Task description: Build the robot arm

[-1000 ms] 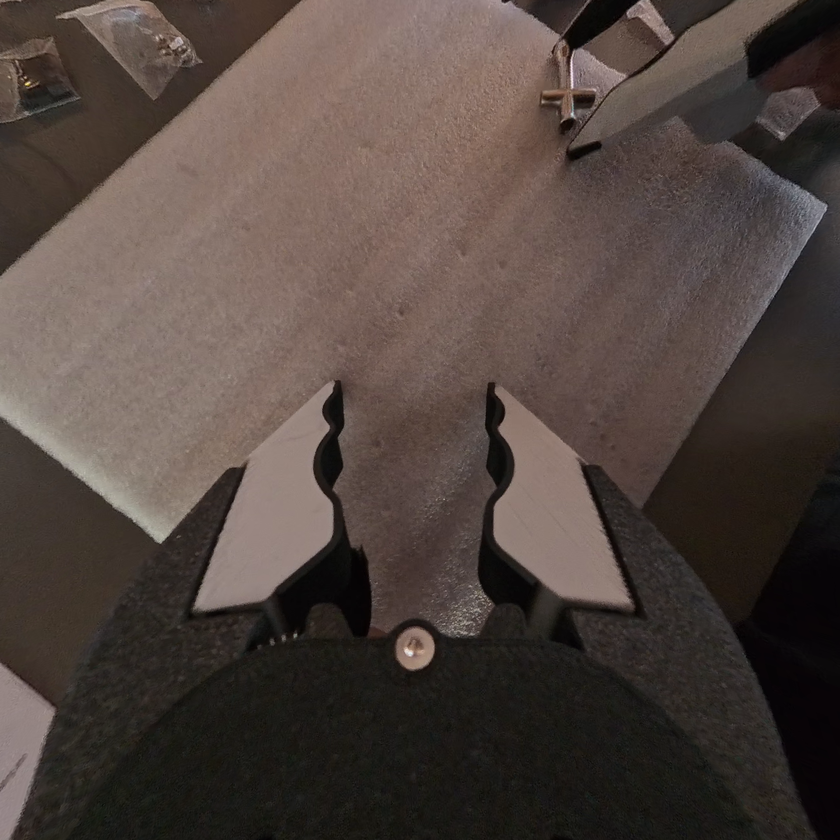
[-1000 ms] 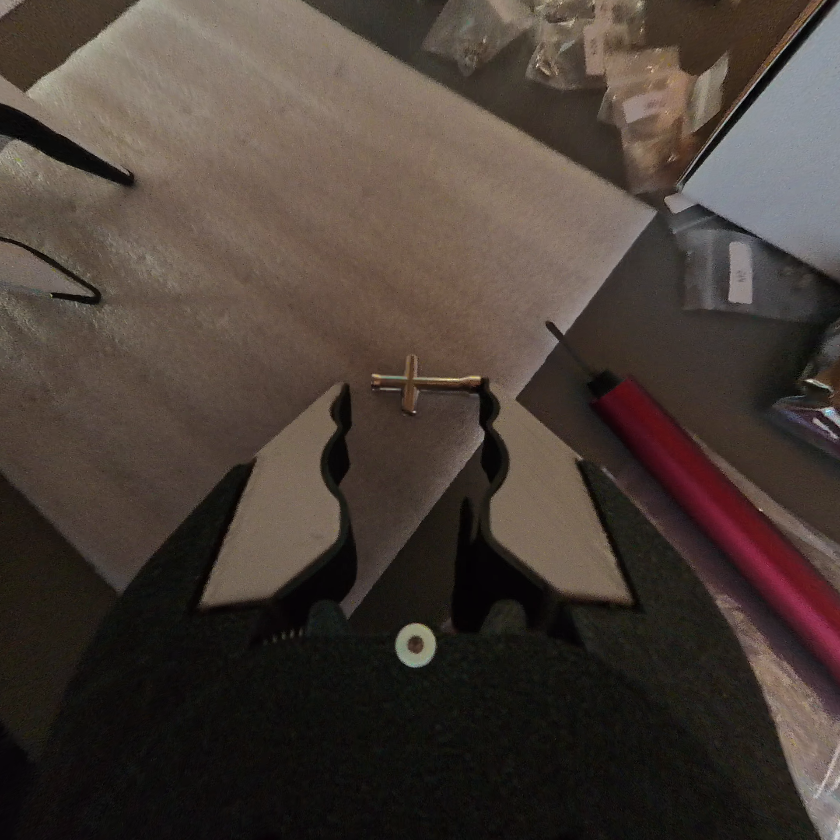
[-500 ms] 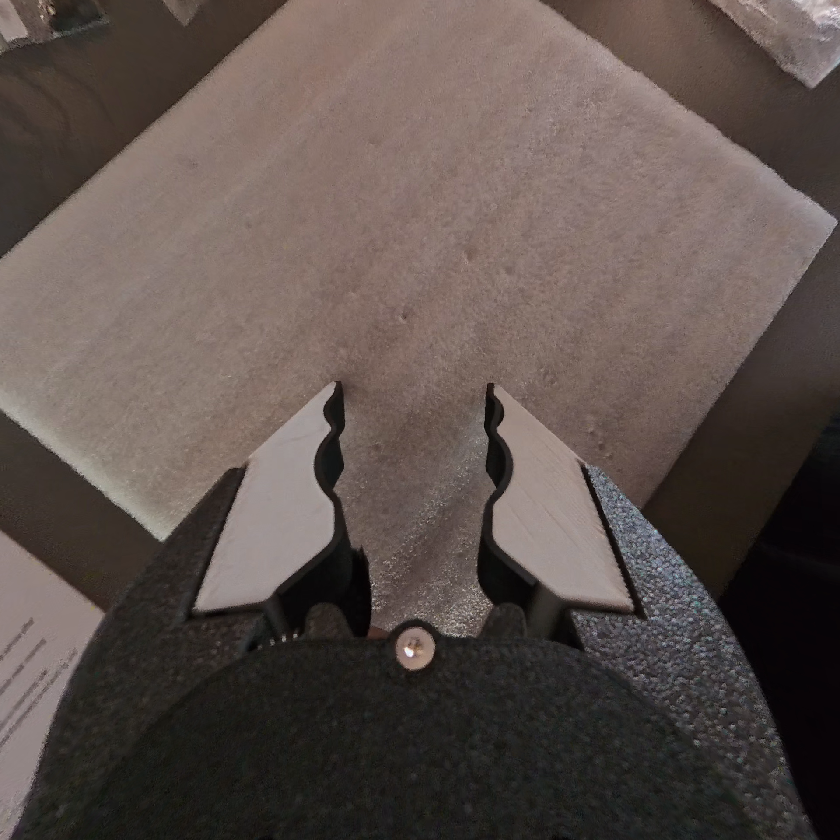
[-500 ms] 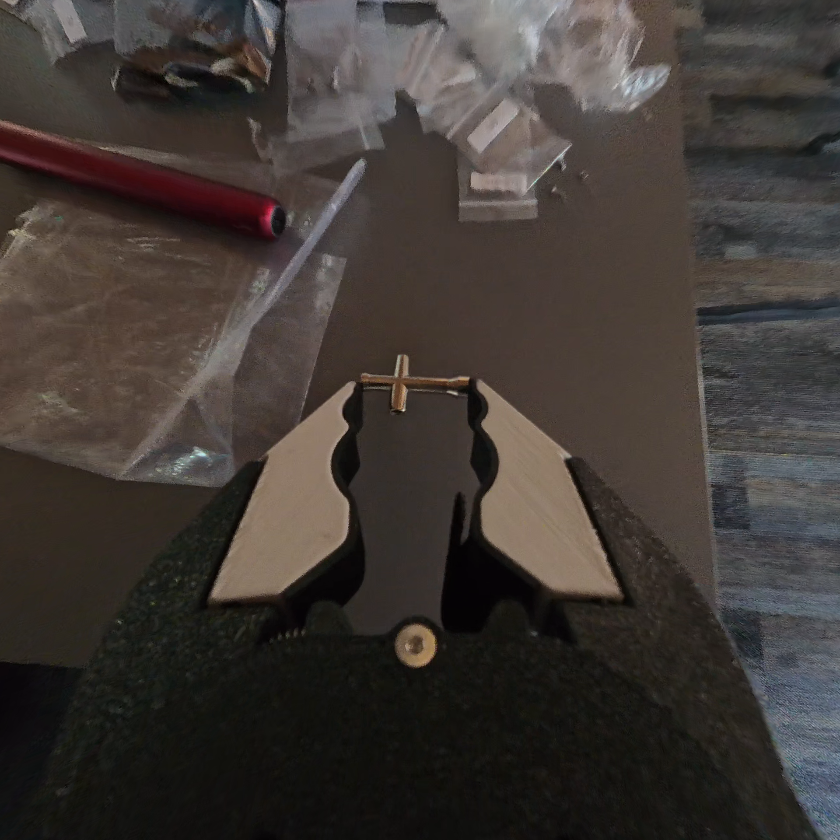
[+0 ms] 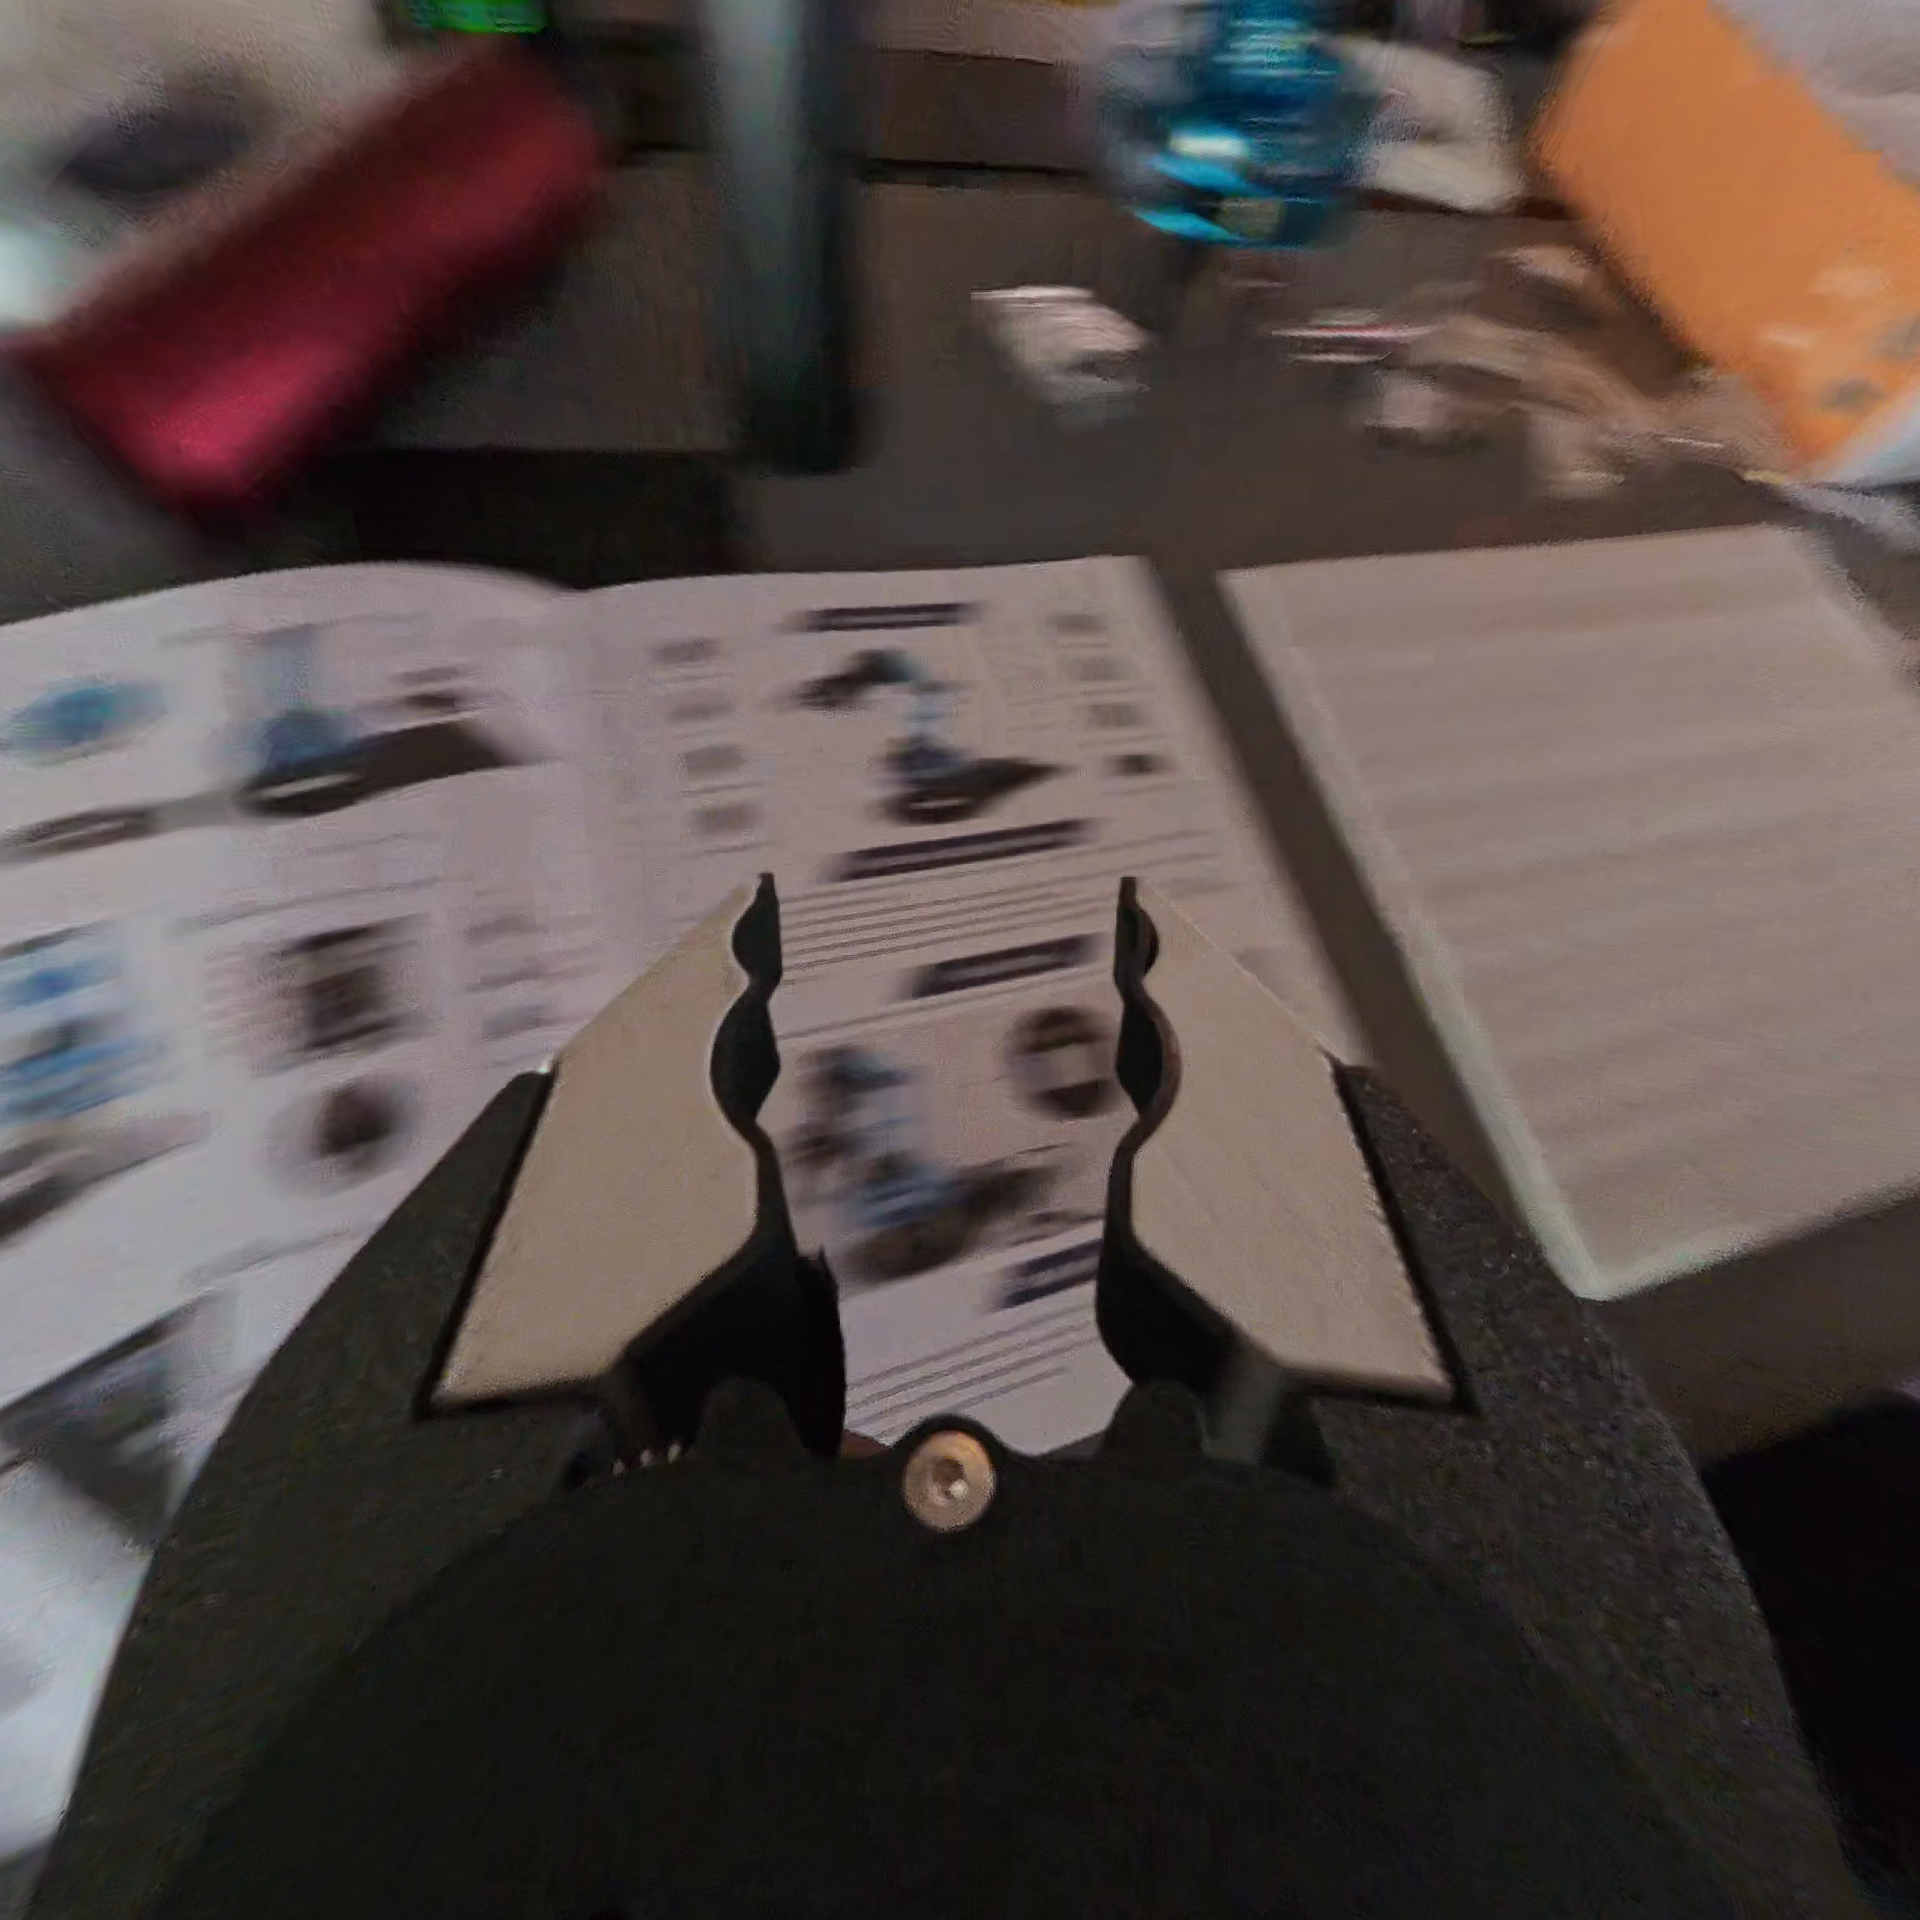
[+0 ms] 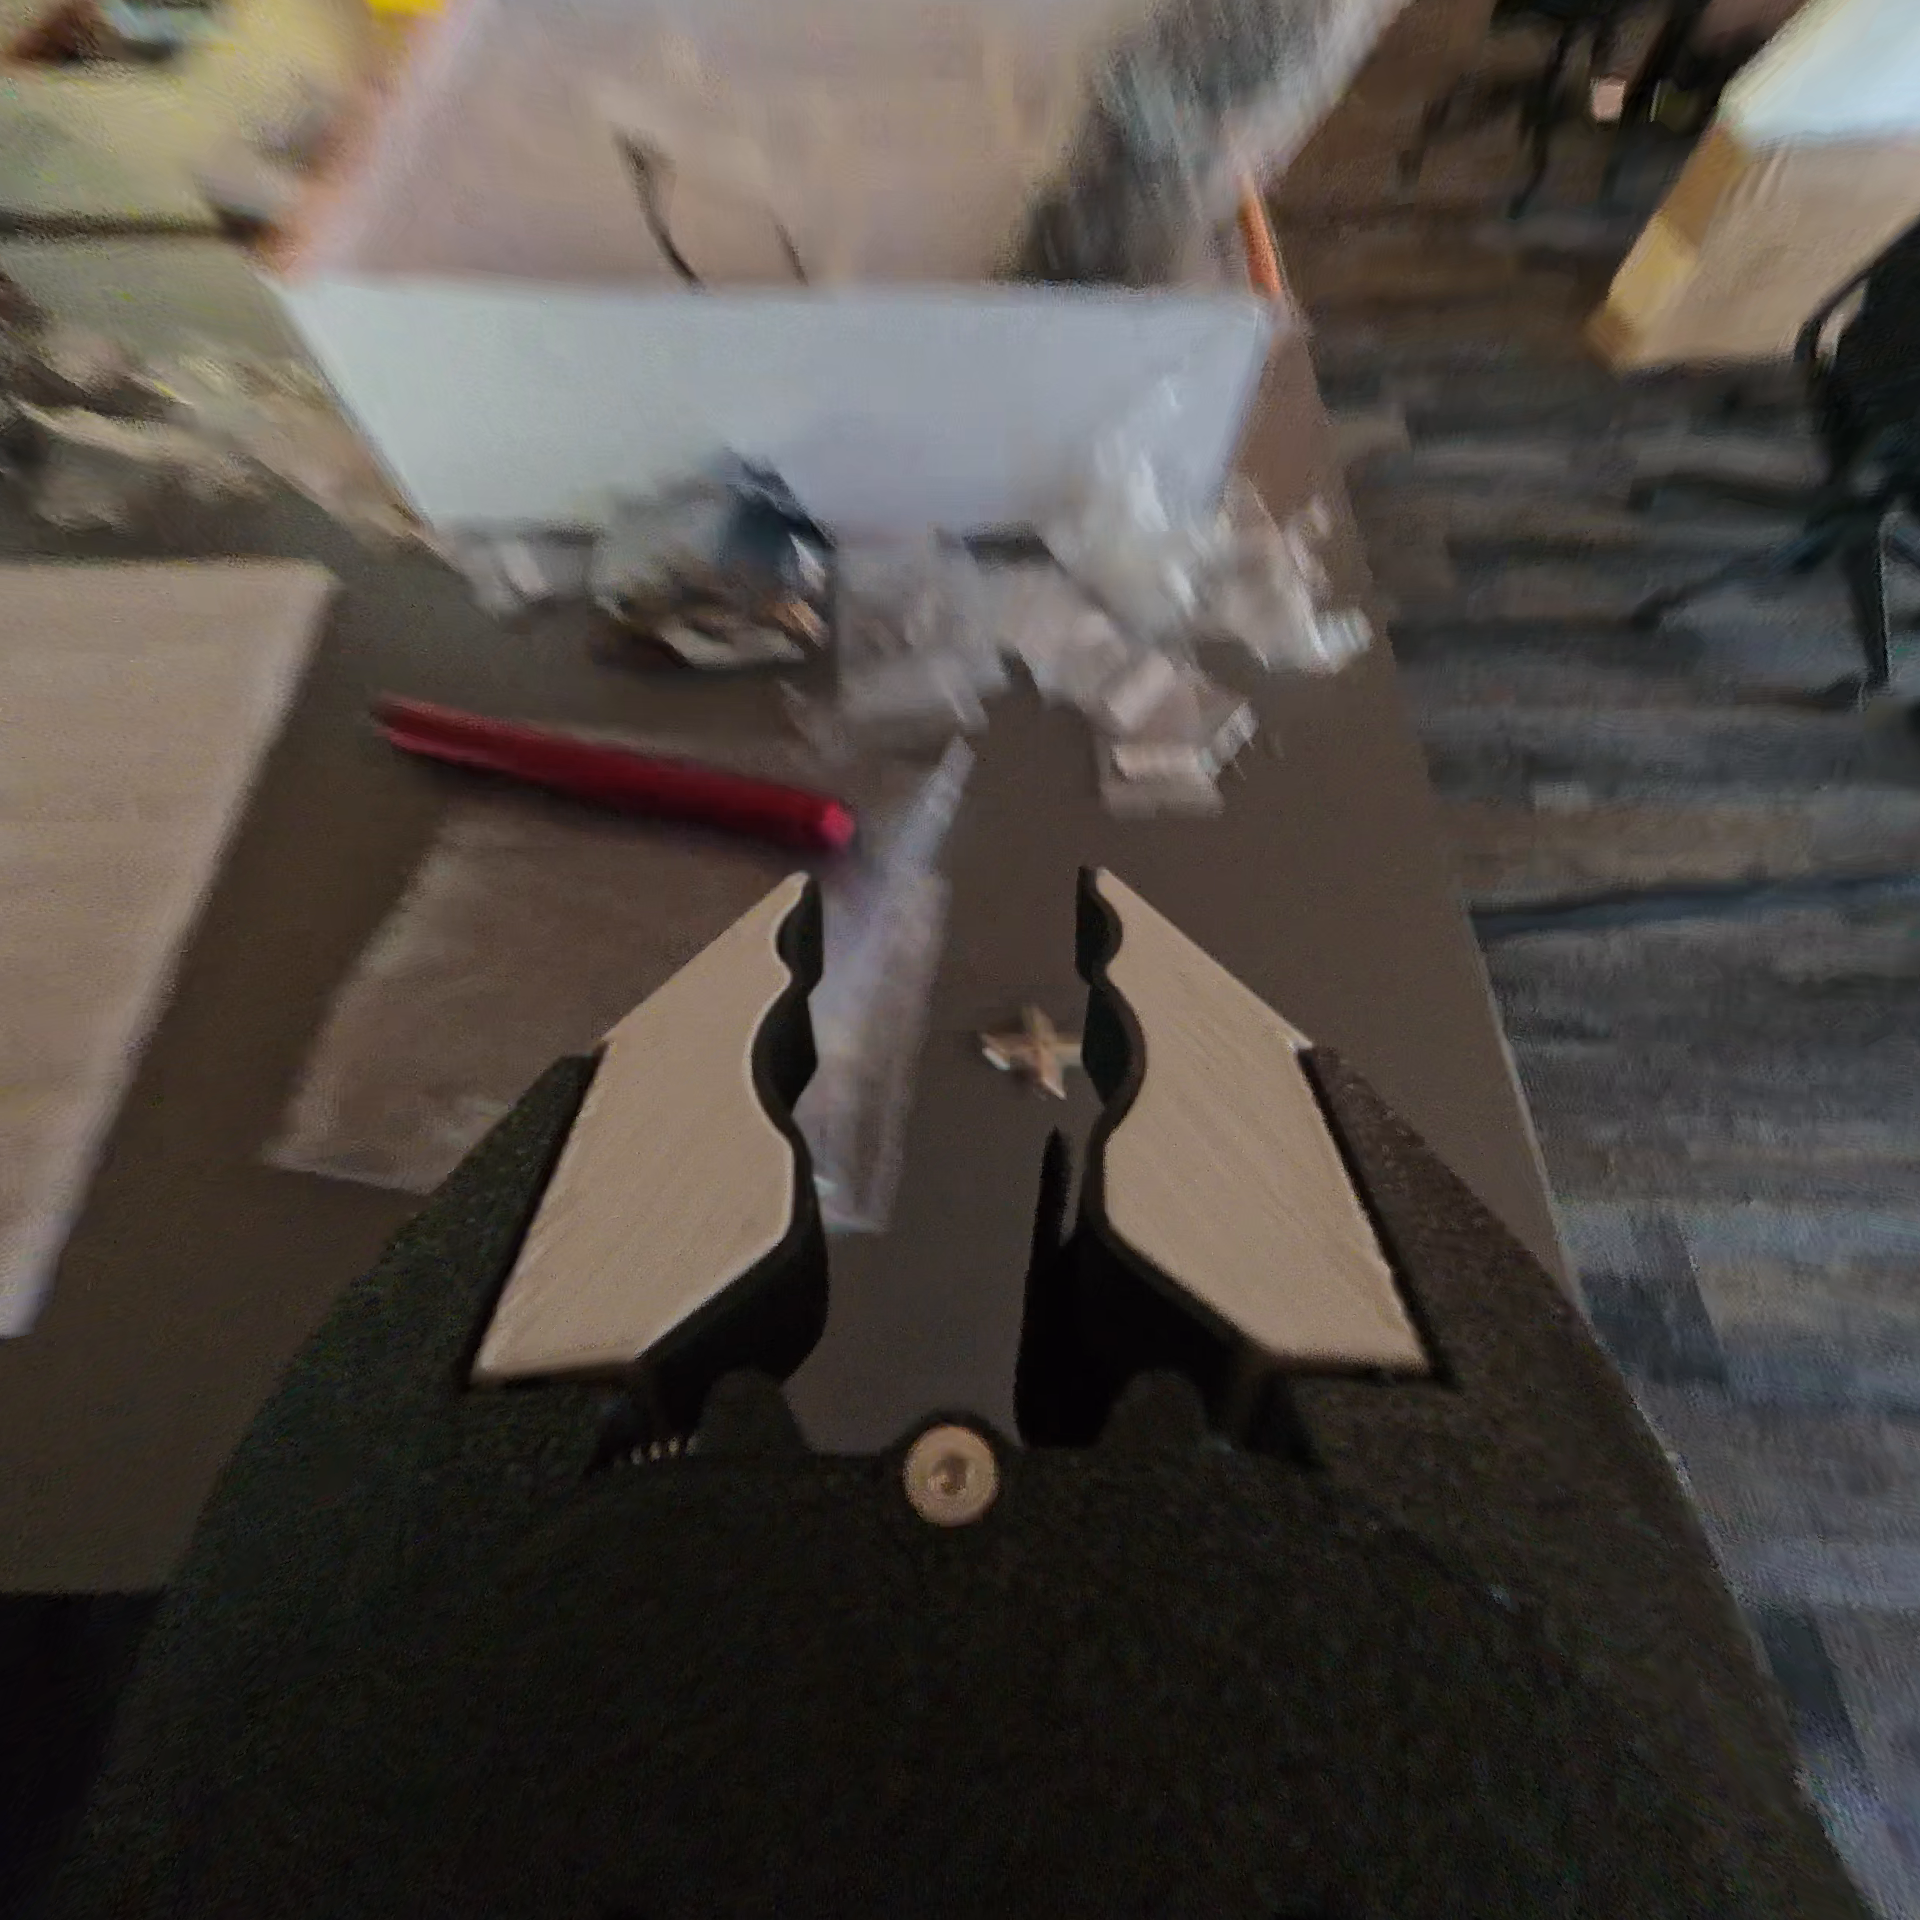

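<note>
The left gripper (image 5: 945, 883) hangs with its fingers (image 5: 665, 1122) spread apart and nothing between them, over an open printed booklet (image 5: 416, 831) that lies flat on the dark table (image 5: 1039, 488); the whole view is smeared by motion blur. Just to the right of the booklet, with a strip of bare table between, lies a pale foam sheet (image 5: 1621, 852). Farther back are a dark red shape (image 5: 312, 281), a blue shape (image 5: 1236, 135) and an orange box (image 5: 1745, 260), all too blurred to name. The right gripper (image 6: 948, 878) also has its fingers (image 6: 1226, 1143) parted and empty. Seen through the gap between them, close to the right finger, a small cross-shaped metal tool (image 6: 1029, 1044) lies on the table (image 6: 1247, 935), free of both fingers. Next to it, on the left, is a clear plastic bag (image 6: 488, 1018). Beyond the fingertips lies a red rod (image 6: 623, 774), then a scatter of small clear bags (image 6: 1122, 644), and behind them a white box (image 6: 790, 395). The foam sheet (image 6: 114, 831) shows at the left edge.
</note>
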`<state>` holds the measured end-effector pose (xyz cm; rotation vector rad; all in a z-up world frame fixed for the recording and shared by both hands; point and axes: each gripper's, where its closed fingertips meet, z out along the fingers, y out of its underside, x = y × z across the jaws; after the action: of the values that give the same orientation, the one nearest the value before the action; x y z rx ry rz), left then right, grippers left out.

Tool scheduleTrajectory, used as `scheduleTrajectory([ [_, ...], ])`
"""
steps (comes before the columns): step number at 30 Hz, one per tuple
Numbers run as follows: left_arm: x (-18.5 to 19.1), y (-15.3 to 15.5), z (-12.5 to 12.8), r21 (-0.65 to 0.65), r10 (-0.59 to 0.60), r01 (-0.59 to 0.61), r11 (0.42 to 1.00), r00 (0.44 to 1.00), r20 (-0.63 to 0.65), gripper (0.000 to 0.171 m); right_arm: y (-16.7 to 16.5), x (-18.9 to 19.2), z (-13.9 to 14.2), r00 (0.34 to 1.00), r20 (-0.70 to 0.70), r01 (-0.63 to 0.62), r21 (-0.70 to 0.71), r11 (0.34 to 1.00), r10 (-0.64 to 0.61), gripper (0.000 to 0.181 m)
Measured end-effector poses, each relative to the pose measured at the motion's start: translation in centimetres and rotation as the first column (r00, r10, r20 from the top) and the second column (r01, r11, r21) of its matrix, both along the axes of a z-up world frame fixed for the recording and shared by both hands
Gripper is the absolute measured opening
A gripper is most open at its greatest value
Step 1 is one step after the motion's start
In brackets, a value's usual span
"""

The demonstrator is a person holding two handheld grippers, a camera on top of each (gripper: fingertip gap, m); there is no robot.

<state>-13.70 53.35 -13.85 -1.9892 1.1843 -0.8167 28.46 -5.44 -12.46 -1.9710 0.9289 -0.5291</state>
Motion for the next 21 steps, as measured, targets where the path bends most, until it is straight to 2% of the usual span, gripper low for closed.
scheduleTrajectory([
  [2,-5.6,7.4,-0.1,0.036,0.138,-0.136,0.990,0.988,-0.066,0.072,6.4,-2.4,3.1,0.993,0.058,-0.111,0.072,0.991,0.107,0.049],
  [4,-9.6,12.3,-1.4,0.025,0.171,-0.169,0.985,0.971,-0.165,0.086,15.4,-6.5,4.3,0.953,0.070,-0.300,0.115,0.947,0.293,0.056],
  [5,-10.8,14.2,-1.9,0.011,0.172,-0.173,0.985,0.967,-0.186,0.089,20.4,-9.4,4.2,0.911,0.062,-0.412,0.124,0.903,0.408,0.058],
  [7,-12.3,17.2,-2.3,-0.018,0.170,-0.176,0.984,0.971,-0.168,0.087,30.4,-16.4,2.8,0.787,0.019,-0.613,0.127,0.779,0.616,0.063],
  [10,-14.3,20.8,-3.6,-0.025,0.154,-0.161,0.987,0.973,-0.174,0.088,43.5,-28.8,-1.2,0.550,-0.135,-0.814,0.134,0.565,0.824,0.088],
  [11,-15.0,21.8,-4.1,-0.027,0.143,-0.150,0.988,0.974,-0.173,0.088,47.4,-33.2,-2.1,0.461,-0.166,-0.861,0.153,0.485,0.872,0.086],
  [13,-16.4,23.0,-5.4,-0.067,0.101,-0.114,0.991,0.980,-0.174,0.088,54.2,-41.0,-3.7,0.327,-0.190,-0.918,0.167,0.359,0.926,0.081],
  [15,-17.7,24.0,-6.4,-0.118,0.058,-0.076,0.990,0.987,-0.150,0.088,59.4,-47.1,-5.5,0.226,-0.210,-0.963,0.097,0.250,0.951,0.084],
  [17,-18.6,24.3,-7.2,-0.221,0.015,-0.035,0.975,0.996,-0.092,0.088,63.4,-51.3,-7.6,0.185,-0.237,-0.979,0.037,0.200,0.954,0.085],
  [18,-18.9,24.3,-7.4,-0.281,-0.002,-0.013,0.960,0.999,-0.051,0.087,64.3,-53.1,-8.7,0.153,-0.296,-0.985,0.029,0.169,0.943,0.084],
  [19,-19.1,24.3,-7.6,-0.339,-0.018,0.013,0.941,1.000,-0.011,0.086,65.0,-54.3,-9.4,0.141,-0.341,-0.987,0.018,0.157,0.929,0.085],
  [21,-19.5,24.2,-8.0,-0.429,-0.042,0.061,0.901,0.998,0.055,0.083,65.9,-55.5,-10.1,0.168,-0.334,-0.985,-0.024,0.170,0.928,0.083],
])
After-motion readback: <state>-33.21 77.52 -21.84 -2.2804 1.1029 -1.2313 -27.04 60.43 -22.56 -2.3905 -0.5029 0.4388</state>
